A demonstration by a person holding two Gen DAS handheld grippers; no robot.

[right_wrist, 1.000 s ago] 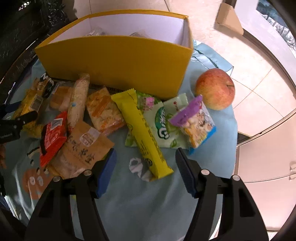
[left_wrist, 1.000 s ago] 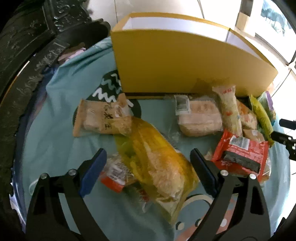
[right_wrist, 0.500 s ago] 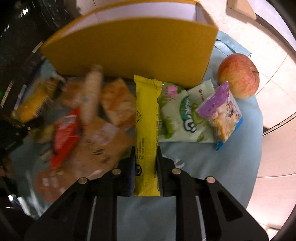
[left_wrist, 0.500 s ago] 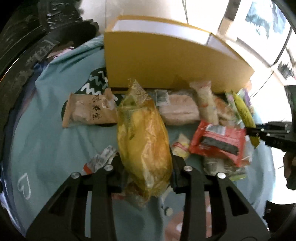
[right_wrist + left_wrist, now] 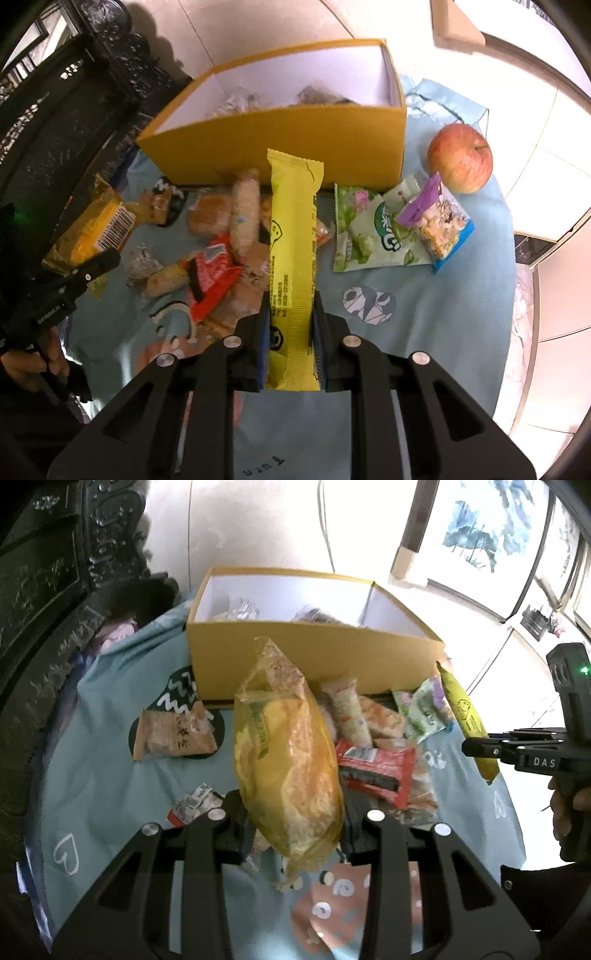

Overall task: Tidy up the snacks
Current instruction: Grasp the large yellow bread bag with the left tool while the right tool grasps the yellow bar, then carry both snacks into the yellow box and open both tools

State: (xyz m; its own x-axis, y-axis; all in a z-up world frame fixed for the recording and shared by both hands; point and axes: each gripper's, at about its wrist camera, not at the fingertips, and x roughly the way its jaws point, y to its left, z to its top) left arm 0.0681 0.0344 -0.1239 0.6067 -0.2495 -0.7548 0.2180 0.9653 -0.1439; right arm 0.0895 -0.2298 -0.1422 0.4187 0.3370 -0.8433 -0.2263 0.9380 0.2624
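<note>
My left gripper (image 5: 293, 821) is shut on a big yellow bag of bread (image 5: 288, 760) and holds it above the table, pointing at the yellow box (image 5: 314, 653). My right gripper (image 5: 290, 332) is shut on a long yellow snack bar (image 5: 293, 240), lifted in front of the same box (image 5: 280, 147). The box holds a few wrapped snacks. Each gripper shows in the other's view: the right one with its bar (image 5: 467, 720) at the right edge, the left one with its bag (image 5: 92, 229) at the left edge.
On the teal cloth (image 5: 92, 768) lie a brown pastry pack (image 5: 173, 731), a red pack (image 5: 376, 771), a long rice stick (image 5: 243, 214), a green pack (image 5: 369, 229), a purple-topped bag (image 5: 436, 221) and an apple (image 5: 460, 158). Dark carved furniture (image 5: 44, 609) stands at the left.
Both grippers closed on their snacks and lifted them. Both views now sit higher and look down into the box.
</note>
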